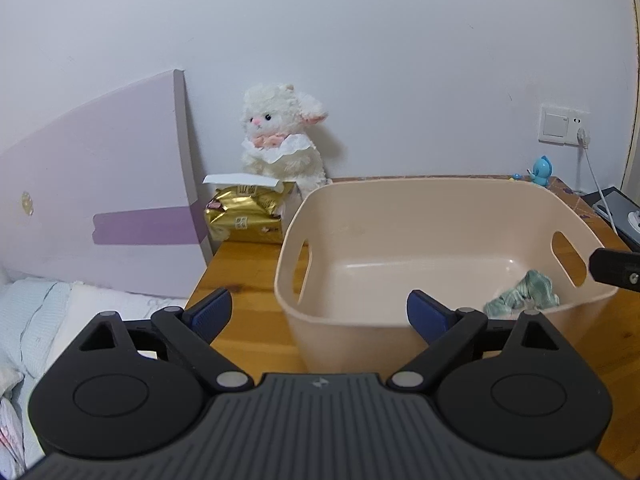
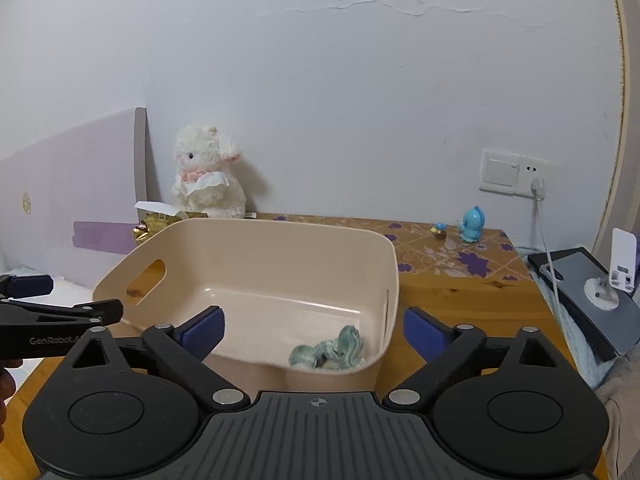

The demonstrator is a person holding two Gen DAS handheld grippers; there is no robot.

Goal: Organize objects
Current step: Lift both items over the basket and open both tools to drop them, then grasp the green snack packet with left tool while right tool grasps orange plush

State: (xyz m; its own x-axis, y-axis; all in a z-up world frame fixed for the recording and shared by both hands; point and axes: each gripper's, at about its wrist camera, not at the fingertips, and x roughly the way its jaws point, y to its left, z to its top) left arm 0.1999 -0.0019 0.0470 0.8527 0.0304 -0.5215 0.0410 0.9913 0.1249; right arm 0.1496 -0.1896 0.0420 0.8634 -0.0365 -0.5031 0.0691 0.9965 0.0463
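Left wrist view: the left gripper (image 1: 319,312) fills the lower frame, its blue-padded fingers (image 1: 210,312) spread wide and holding nothing. A beige bin (image 1: 400,216) with cut-out handles stands on the wooden table (image 1: 240,264) at centre right; the gripper's right finger overlaps the bin's near rim in the picture, the left finger lies over bare table. A crumpled green cloth (image 1: 524,294) lies in the bin's lower right corner, to the right of and just above the right fingertip. A white plush lamb (image 1: 282,136) sits against the wall at upper centre, with a gold tissue pack (image 1: 244,214) below it and left of the bin. The tip of the right gripper shows at the right edge.

Right wrist view: the right gripper (image 2: 314,330) is likewise wide open and empty. The bin (image 2: 280,248) sits at centre left; the cloth (image 2: 330,352) lies in its near right corner, between the two fingers (image 2: 202,332) and slightly right of their midpoint. The left gripper (image 2: 60,312) enters from the left edge. A blue figurine (image 2: 471,225) stands on the table (image 2: 460,292) at the right, near a wall socket (image 2: 516,172).
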